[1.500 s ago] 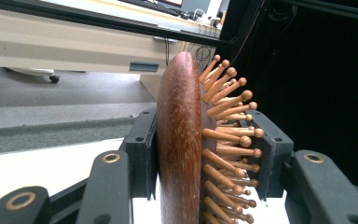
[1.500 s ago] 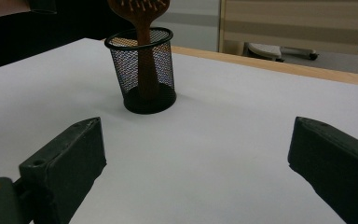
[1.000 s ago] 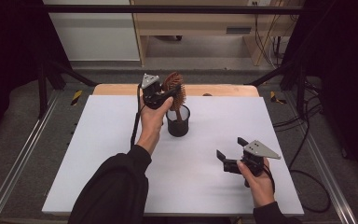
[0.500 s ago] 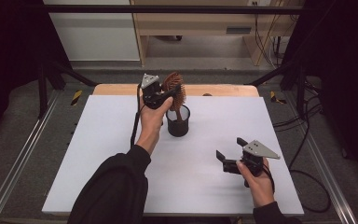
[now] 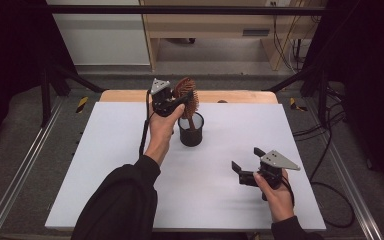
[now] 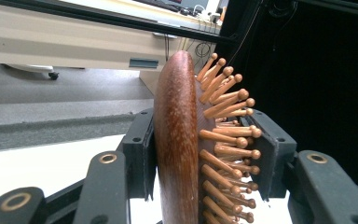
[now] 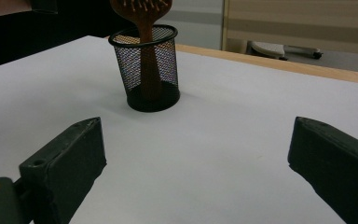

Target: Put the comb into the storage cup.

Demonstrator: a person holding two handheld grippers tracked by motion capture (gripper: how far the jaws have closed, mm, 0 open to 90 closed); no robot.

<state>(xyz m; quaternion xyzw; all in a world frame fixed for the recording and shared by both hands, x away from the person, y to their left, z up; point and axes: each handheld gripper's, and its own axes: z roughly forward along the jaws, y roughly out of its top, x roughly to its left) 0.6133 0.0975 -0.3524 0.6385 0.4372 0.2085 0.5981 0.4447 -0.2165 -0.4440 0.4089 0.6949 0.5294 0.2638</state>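
Your left gripper [image 6: 200,158] pinches the wooden hairbrush [image 6: 182,140] by its head, handle down inside the black mesh cup [image 5: 191,131] mid-table. Keep the brush vertical so the light cup does not tip. Your right gripper [image 5: 246,168] rests spread, holding nothing, near the table's [image 5: 105,165] front edge.

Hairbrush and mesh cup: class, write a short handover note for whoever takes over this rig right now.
Left tool: shut on the hairbrush head, held upright.
Right tool: open, empty, low over the white table, facing the mesh cup.
Hairbrush: handle down inside the cup, head above the rim.
Done: brush handle is in the cup.
Left: probably release the brush and draw the left tool back.
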